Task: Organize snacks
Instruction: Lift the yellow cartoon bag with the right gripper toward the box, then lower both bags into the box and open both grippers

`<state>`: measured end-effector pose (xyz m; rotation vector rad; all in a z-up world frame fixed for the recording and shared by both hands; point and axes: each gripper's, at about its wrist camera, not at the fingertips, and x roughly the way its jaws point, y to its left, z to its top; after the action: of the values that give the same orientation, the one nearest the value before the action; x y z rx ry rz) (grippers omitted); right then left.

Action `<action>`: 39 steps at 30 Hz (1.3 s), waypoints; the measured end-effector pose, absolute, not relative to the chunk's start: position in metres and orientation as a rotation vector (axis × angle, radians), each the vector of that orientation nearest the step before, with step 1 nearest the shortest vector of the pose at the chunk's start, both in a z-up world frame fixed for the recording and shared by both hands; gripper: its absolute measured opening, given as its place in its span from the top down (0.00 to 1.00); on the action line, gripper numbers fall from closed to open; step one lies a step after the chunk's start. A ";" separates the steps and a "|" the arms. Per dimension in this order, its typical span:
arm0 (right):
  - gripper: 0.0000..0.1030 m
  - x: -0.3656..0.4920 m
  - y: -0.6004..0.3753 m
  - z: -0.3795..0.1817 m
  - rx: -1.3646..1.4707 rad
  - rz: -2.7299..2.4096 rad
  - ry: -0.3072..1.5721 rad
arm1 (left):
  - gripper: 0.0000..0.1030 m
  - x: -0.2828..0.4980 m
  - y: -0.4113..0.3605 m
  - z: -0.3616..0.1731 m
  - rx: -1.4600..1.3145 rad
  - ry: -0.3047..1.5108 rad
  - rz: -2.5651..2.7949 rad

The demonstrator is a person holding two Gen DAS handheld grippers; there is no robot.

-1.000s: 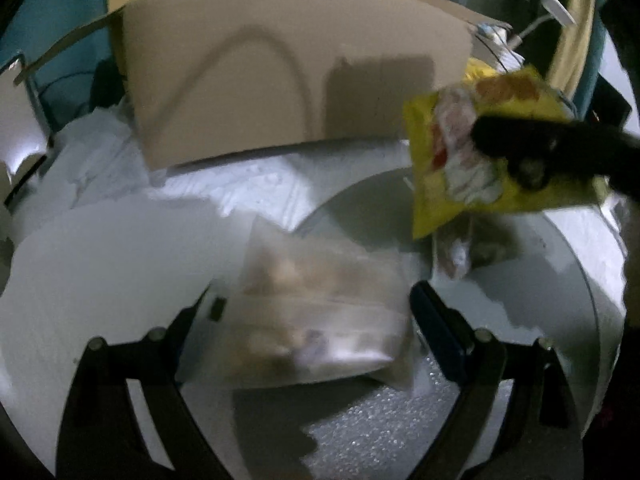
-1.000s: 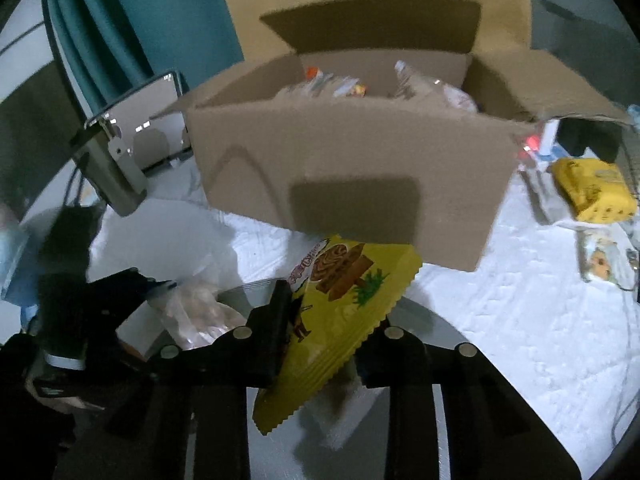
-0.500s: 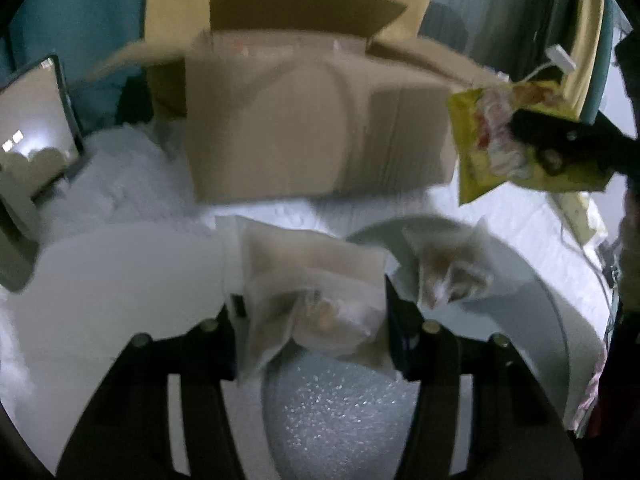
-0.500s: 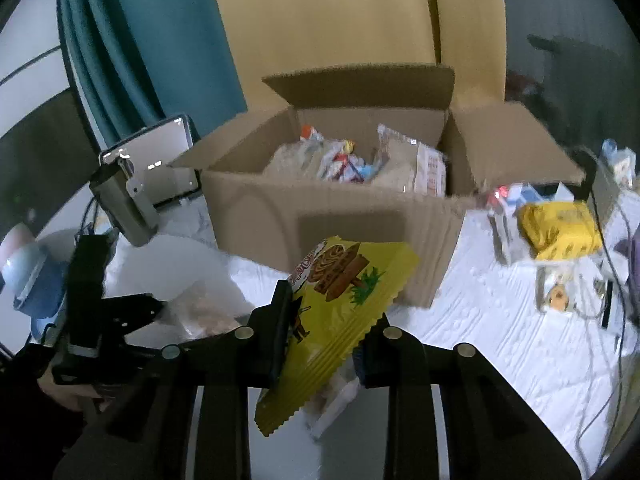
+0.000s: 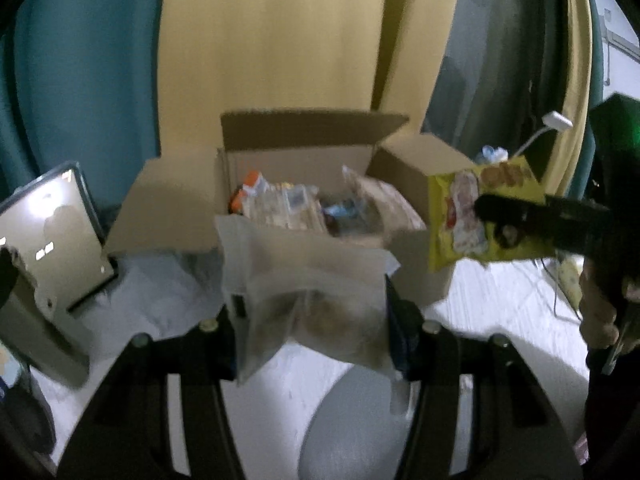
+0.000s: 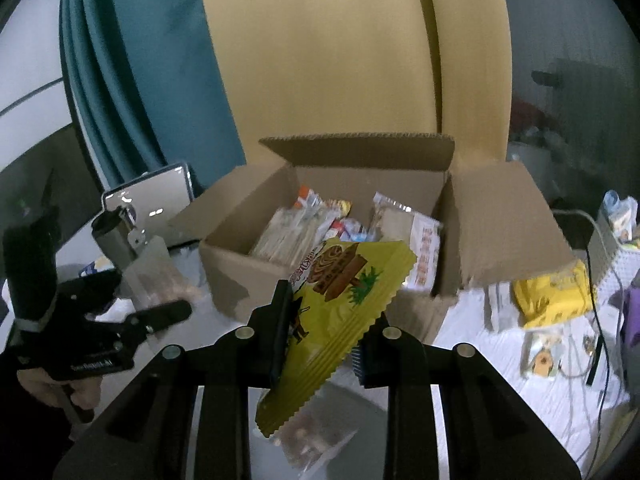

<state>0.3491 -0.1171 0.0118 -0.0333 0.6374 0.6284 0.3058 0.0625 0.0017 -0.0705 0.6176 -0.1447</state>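
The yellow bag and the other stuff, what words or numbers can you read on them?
Left tongs, white print on the black body: too small and blurred to read.
Yellow snack bag, red lettering by the brown swirl picture: too blurred to read.
White packet in the cardboard box, red characters down its side: unreadable.
Clear snack bag: no print visible.
So nothing reads clearly.

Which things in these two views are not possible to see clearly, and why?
- Lower contents of the cardboard box: right wrist view, hidden by its front wall and the yellow snack bag.
- Food inside the clear pouch: left wrist view, blurred and frosted.
- Print on the yellow snack bag: left wrist view, covered by the right claw.
- Packet under the yellow bag: right wrist view, blurred.
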 end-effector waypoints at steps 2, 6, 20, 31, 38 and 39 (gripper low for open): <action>0.73 0.357 -0.115 0.015 -0.037 0.623 0.621 | 0.46 0.320 0.066 0.008 -0.083 0.607 -0.148; 0.73 0.381 -0.109 0.019 -0.049 0.617 0.603 | 0.46 0.346 0.066 0.010 -0.093 0.600 -0.148; 0.72 0.477 -0.073 -0.002 -0.049 0.541 0.659 | 0.42 0.435 0.086 -0.004 -0.189 0.648 -0.101; 0.23 0.487 -0.069 -0.007 -0.027 0.525 0.697 | 0.15 0.428 0.090 -0.002 -0.221 0.633 -0.106; 0.23 0.455 -0.086 0.004 -0.035 0.500 0.681 | 0.14 0.392 0.082 0.013 -0.208 0.595 -0.114; 0.23 0.449 -0.089 0.005 -0.039 0.496 0.676 | 0.14 0.385 0.080 0.014 -0.209 0.588 -0.113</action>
<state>0.4492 -0.0886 0.0055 -0.0385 0.6764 0.4957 0.3851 0.0804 0.0142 -0.2094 0.5880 -0.1129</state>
